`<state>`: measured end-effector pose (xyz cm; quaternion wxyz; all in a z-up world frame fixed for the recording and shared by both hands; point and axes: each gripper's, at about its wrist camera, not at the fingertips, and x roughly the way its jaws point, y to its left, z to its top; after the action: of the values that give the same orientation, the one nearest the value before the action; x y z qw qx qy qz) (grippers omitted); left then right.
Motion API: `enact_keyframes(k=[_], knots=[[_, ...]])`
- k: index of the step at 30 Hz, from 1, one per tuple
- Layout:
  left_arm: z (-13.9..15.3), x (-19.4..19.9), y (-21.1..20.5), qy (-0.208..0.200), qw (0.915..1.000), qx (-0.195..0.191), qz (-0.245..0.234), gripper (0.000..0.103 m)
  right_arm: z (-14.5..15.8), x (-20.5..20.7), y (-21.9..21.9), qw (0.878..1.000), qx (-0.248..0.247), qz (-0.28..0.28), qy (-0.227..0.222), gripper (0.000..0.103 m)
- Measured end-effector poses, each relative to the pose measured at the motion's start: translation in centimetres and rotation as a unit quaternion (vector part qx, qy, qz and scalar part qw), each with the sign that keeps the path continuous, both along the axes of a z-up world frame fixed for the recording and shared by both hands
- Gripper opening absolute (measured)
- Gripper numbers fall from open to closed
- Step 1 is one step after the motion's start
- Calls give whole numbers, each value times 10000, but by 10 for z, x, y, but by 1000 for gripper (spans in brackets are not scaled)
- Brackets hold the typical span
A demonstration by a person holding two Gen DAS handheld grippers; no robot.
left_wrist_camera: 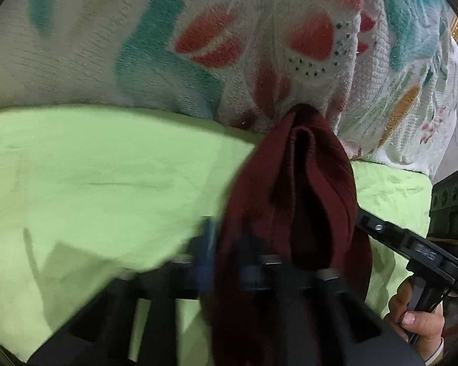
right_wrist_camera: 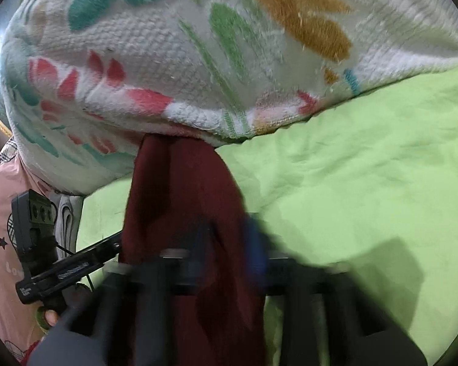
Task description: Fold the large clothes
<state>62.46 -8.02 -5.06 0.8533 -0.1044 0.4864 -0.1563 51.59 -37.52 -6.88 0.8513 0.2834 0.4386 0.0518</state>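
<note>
Gripping the maroon garment (left_wrist_camera: 290,189) with both the left gripper (left_wrist_camera: 229,262) and right gripper (right_wrist_camera: 226,256), jaws clamped on bunched cloth, over the green sheet (left_wrist_camera: 107,167) beside the floral blanket's (right_wrist_camera: 168,70) edge. Risking slippage, or snagging under that blanket.

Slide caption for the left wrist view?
Left gripper shut on maroon garment above green sheet, floral blanket behind.

We see a lime-green bedsheet (left_wrist_camera: 107,167) spread flat, a white fleecy blanket (right_wrist_camera: 155,55) with red, teal and mustard flowers heaped on it.
</note>
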Motion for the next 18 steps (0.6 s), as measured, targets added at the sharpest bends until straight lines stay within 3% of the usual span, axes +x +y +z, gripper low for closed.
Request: enact_keyframes(k=[6,12,18], knots=[[30,-33,10,-477,9988,-22,-132,3,41,-36,-3,9987,-4,-32,-511,5],[63,-118,37,-830,9958,-237,-297,3,94,-113,20,9944,-465,473,-825,3],[67,-222,46,-1086,9922,-91,-597,2,98,-205,47,9909,-805,805,-723,3]])
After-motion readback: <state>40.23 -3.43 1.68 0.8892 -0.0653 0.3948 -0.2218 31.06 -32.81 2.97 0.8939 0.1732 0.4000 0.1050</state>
